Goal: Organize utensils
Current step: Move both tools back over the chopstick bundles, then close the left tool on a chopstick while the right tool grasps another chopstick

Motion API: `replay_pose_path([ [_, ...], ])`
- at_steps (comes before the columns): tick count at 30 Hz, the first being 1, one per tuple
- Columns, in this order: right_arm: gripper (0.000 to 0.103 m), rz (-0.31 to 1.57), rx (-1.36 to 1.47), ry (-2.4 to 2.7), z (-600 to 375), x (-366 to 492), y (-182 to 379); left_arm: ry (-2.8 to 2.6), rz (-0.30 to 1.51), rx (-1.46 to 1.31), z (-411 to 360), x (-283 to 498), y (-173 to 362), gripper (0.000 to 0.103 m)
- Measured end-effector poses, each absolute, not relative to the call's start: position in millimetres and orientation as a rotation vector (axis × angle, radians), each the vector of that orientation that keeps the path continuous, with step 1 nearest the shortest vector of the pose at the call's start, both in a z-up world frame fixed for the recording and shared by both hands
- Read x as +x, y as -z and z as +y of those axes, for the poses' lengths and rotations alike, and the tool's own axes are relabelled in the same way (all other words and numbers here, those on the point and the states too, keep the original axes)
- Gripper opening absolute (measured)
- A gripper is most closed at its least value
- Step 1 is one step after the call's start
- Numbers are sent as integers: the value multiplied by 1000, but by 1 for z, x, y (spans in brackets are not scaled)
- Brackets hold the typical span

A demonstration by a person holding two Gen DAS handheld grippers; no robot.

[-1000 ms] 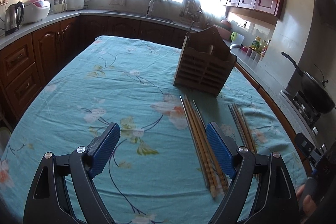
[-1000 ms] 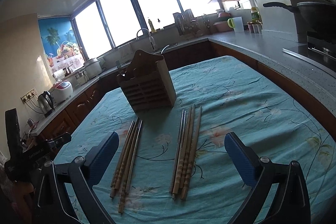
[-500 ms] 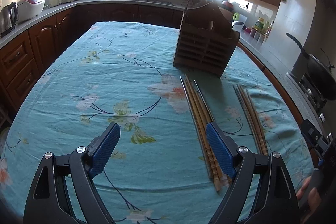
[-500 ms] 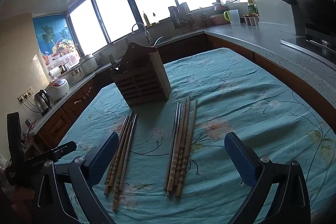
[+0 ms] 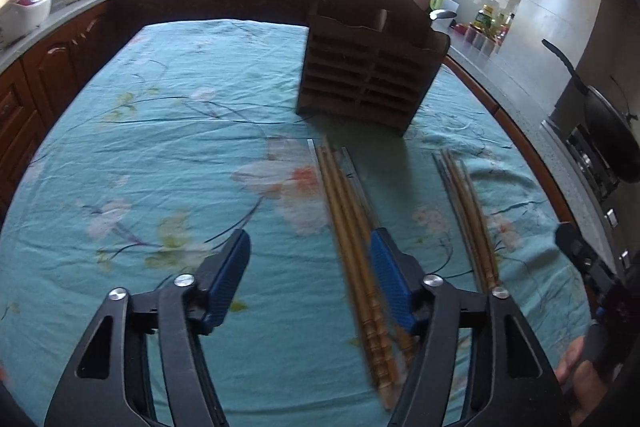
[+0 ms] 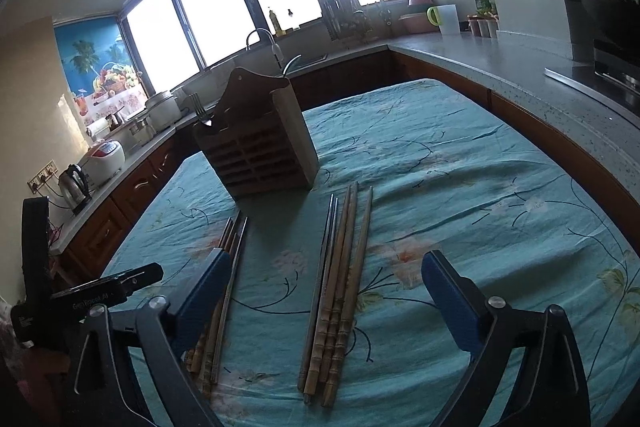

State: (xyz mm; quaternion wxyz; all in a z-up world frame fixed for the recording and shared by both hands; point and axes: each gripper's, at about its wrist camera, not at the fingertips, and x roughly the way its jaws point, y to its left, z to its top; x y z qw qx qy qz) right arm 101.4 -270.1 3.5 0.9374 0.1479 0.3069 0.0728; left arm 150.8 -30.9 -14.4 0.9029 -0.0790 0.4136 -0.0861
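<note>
Two bundles of wooden and metal chopsticks lie on the teal flowered tablecloth in front of a slatted wooden utensil holder point(image 5: 372, 67) point(image 6: 260, 143). My left gripper point(image 5: 308, 251) hovers over the left bundle point(image 5: 348, 219). Its jaws are closing, the sticks lie just inside its right finger point(image 5: 386, 267), and no pad presses on them. The right bundle point(image 5: 468, 203) lies further right. My right gripper point(image 6: 326, 265) is low over that right bundle point(image 6: 340, 267). It is closing too, still wide, with the sticks between its fingers and untouched. The left bundle point(image 6: 230, 267) runs beside its left finger.
The table point(image 5: 140, 147) is ringed by dark wood cabinets and a grey counter point(image 6: 520, 67). A wok on the stove point(image 5: 612, 139) is at the right, and a rice cooker point(image 6: 106, 157) and kettle point(image 6: 74, 183) at the left. A hand point(image 5: 576, 367) shows at the lower right.
My left gripper has moved forward towards the holder, tilted further down, and its jaws have narrowed. My right gripper has edged forward and lower, and its jaws have narrowed a little.
</note>
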Motion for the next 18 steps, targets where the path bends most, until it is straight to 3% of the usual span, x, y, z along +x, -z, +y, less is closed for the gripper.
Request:
replay_pose_path([
  [5,62,688,309,-129,-278,129,0,262,873,-175,-51,181,11,39],
  [8,52,711,309,-133,-280,145,-1,287,896,-163,-64,200,11,31],
  [14,33,775,276,-216,-263,178,2,295,946,-135,-77,231,20,23],
  [18,27,829,252,-253,-247,202,14,291,978,-118,-79,246,29,19],
])
